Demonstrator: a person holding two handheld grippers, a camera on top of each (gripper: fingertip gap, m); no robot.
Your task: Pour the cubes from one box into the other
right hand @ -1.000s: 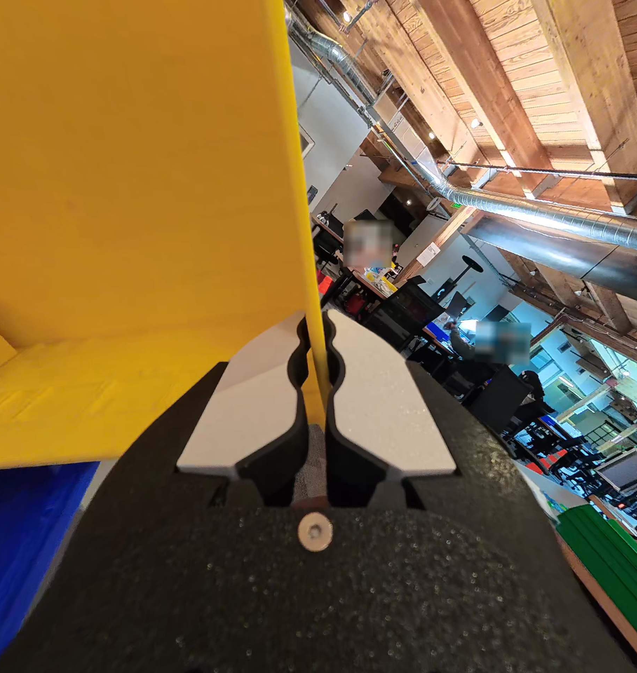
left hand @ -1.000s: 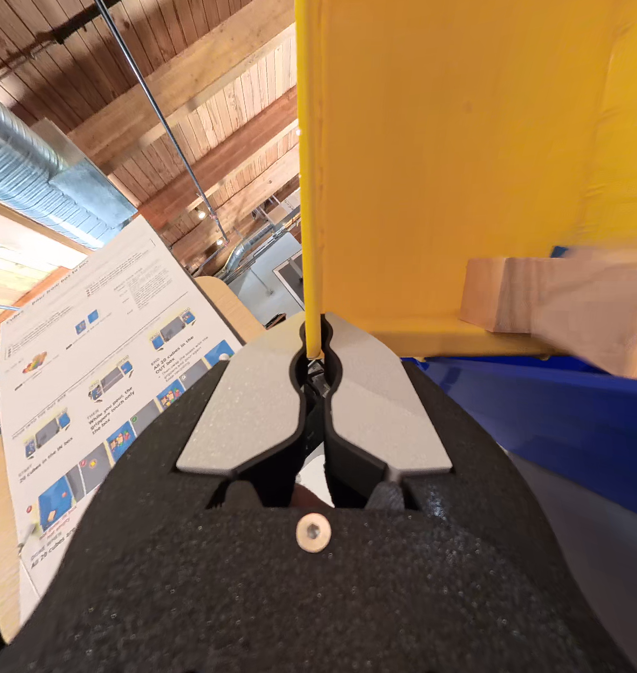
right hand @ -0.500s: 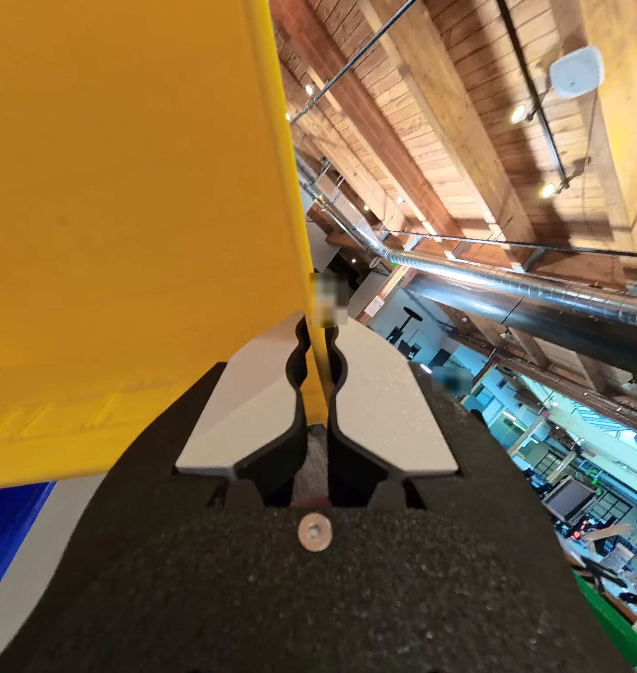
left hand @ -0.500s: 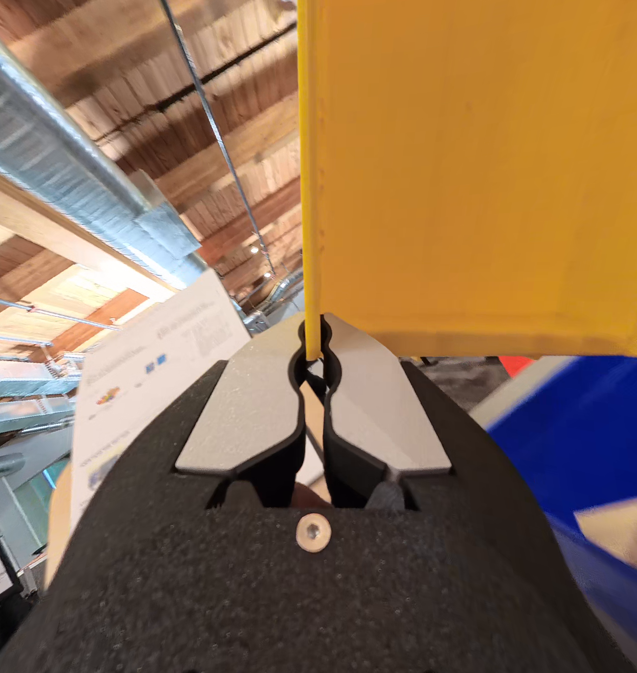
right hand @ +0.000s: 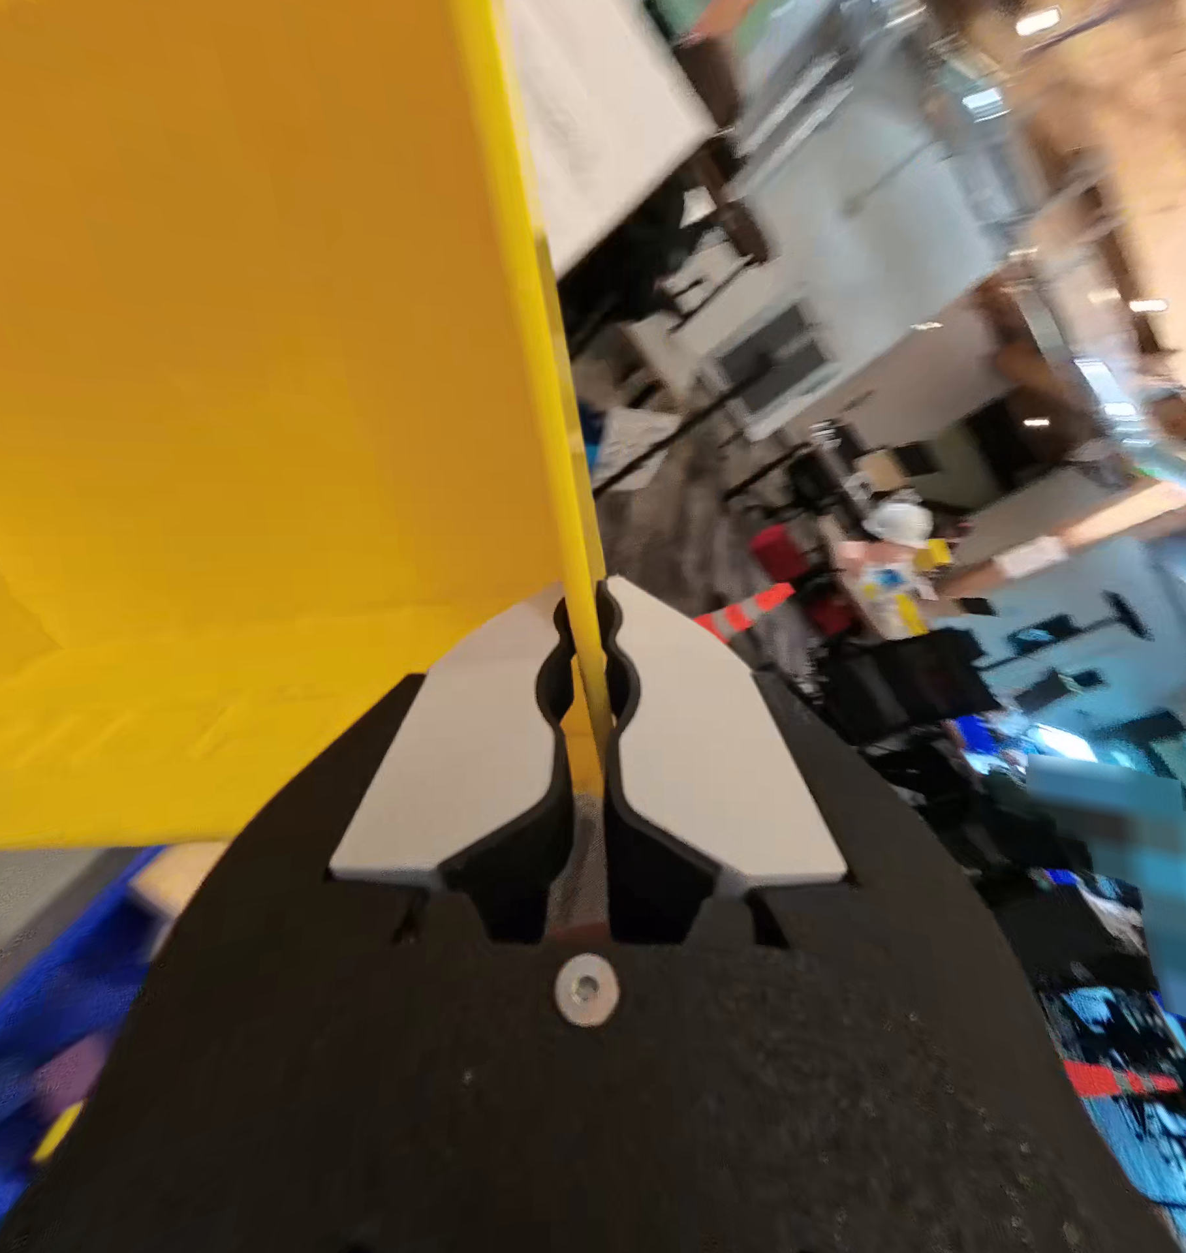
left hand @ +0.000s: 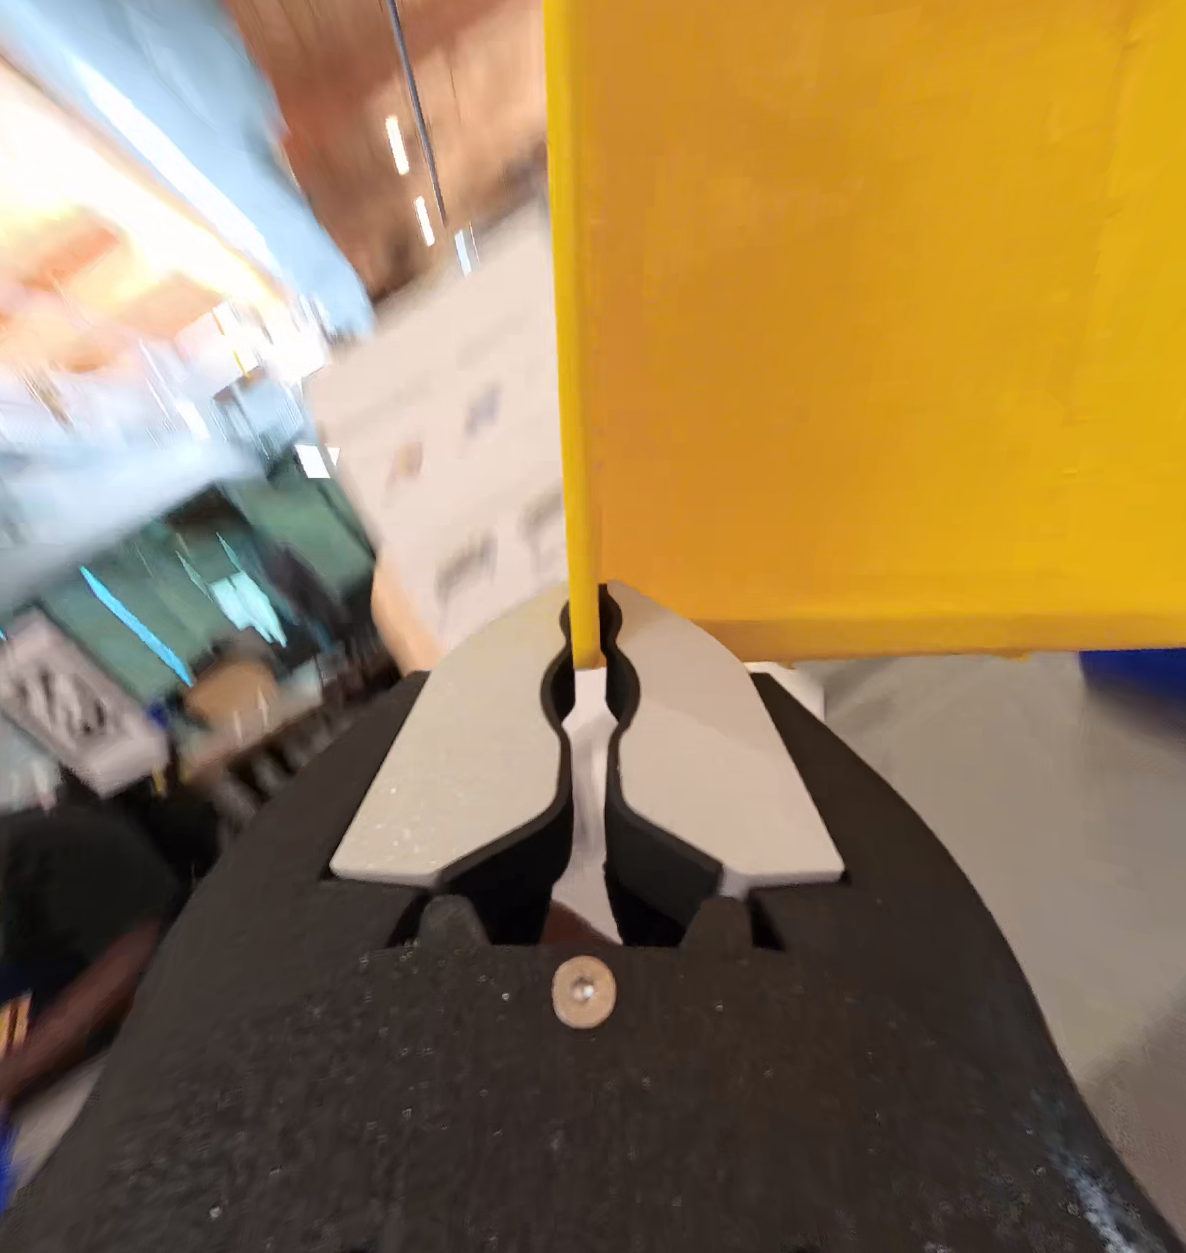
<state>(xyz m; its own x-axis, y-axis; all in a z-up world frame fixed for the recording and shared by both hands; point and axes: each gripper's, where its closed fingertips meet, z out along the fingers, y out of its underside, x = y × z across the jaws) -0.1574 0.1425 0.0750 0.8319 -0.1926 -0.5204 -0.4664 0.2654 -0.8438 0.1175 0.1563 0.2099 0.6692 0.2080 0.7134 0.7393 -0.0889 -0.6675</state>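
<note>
The left gripper (left hand: 586, 627) pinches one side wall of the yellow box (left hand: 902, 325); the right gripper (right hand: 586, 627) pinches the other side wall; the box is held up in the air and looks empty inside; the blue box (right hand: 40, 1003) sits low under it with blurry things inside, maybe cubes; so the pouring looks mostly done; what is left is to put the yellow box down.

Both wrist views close, level, facing forward, sharing yellow box (left hand: 881, 325)

white instruction sheet (left hand: 454, 434), striped cone (right hand: 746, 613), grey tabletop (left hand: 983, 847)
</note>
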